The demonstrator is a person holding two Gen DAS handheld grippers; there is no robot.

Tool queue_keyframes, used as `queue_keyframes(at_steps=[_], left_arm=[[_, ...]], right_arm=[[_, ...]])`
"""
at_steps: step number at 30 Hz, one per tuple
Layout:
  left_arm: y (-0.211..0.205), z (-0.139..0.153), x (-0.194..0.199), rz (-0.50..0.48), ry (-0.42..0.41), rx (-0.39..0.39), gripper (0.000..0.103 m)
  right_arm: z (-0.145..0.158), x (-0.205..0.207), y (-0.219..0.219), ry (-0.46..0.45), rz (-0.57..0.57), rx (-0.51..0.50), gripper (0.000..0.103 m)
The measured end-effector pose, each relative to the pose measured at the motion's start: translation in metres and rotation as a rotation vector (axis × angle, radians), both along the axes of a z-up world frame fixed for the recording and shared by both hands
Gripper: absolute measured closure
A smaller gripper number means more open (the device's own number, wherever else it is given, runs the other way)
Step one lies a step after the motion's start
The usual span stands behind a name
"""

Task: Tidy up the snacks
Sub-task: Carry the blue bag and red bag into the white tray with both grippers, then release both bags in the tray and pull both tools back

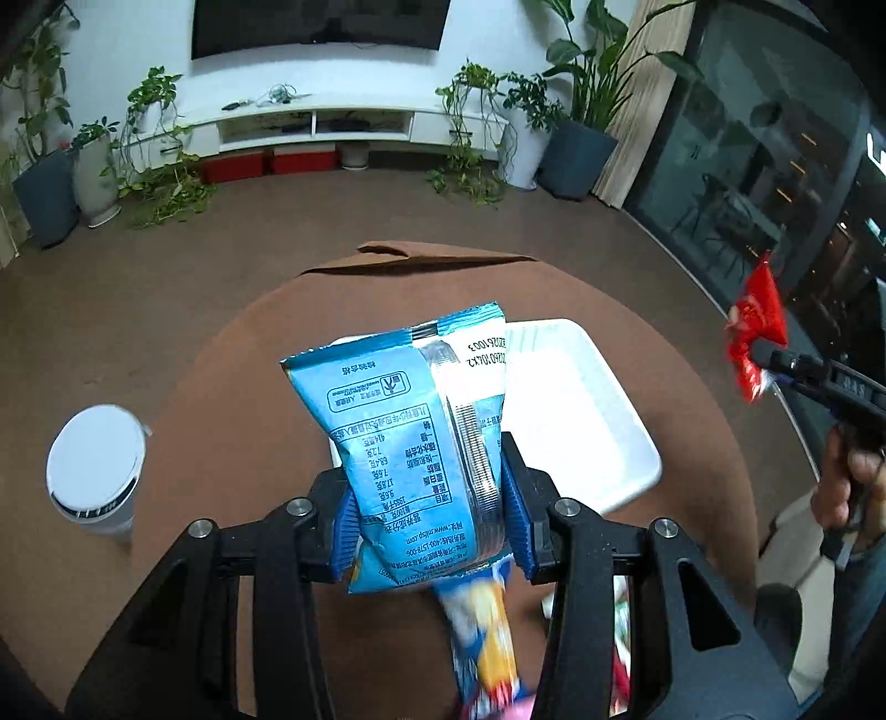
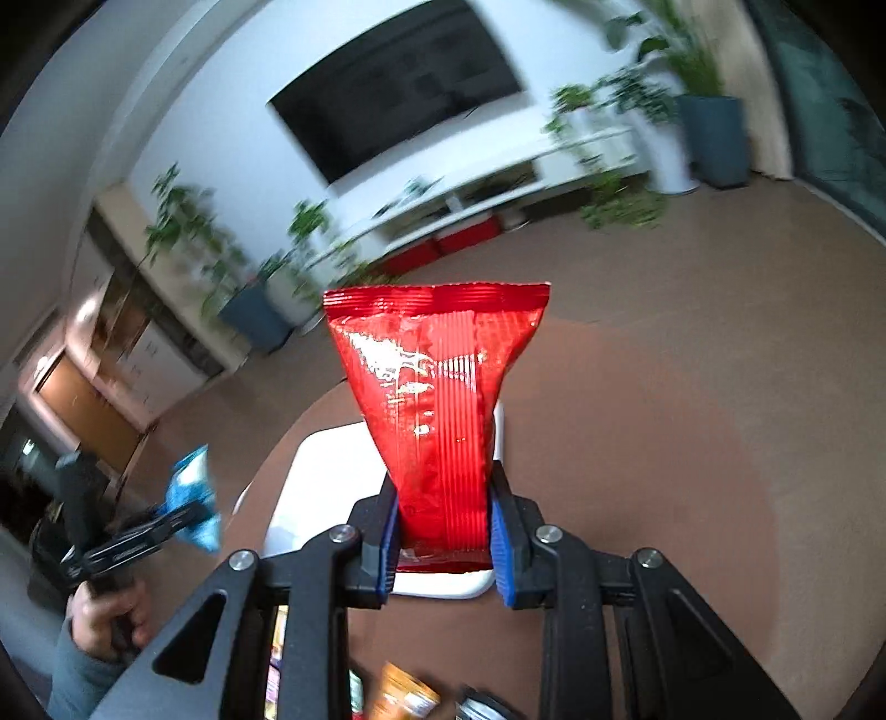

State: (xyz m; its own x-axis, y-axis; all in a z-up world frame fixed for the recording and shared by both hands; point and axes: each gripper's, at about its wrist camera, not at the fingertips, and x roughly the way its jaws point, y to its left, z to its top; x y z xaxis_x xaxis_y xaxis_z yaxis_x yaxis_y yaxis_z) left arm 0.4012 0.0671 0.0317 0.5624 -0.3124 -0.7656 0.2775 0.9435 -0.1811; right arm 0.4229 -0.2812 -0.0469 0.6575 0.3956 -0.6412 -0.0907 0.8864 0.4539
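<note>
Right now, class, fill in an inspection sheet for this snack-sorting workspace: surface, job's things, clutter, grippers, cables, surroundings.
Surface: round brown table.
Job's things: white tray on the table, nothing seen inside its visible part; blue snack packet and red snack packet both held above the tray; more snack packets blurred at the near edge.
Clutter: white lidded cup stands left of the tray.
Grippers: left gripper shut on the blue snack packet; right gripper shut on the red snack packet.
Cables: a tangle on the TV console.
Surroundings: wall TV, potted plants, brown floor.
</note>
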Motion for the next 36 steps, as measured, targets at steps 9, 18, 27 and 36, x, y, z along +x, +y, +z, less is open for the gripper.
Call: queue_keyframes(at_steps=[9,18,27,36], left_arm=[[-0.052,-0.056,0.093,-0.044,0.123,0.093,0.063],[-0.087,-0.117,0.122,-0.086,0.203,0.15,0.063],[-0.098,-0.146,0.143,-0.072,0.237,0.146,0.062],[-0.099,-0.155,0.15,-0.053,0.23,0.131,0.054]], right_arm=[[-0.066,0.068,0.059,0.161,0.126,-0.081,0.074],[-0.118,0.103,0.072,0.282,0.178,-0.126,0.074],[-0.123,0.129,0.087,0.294,0.202,-0.206,0.072],[-0.132,0.124,0.086,0.29,0.189,-0.222,0.053]])
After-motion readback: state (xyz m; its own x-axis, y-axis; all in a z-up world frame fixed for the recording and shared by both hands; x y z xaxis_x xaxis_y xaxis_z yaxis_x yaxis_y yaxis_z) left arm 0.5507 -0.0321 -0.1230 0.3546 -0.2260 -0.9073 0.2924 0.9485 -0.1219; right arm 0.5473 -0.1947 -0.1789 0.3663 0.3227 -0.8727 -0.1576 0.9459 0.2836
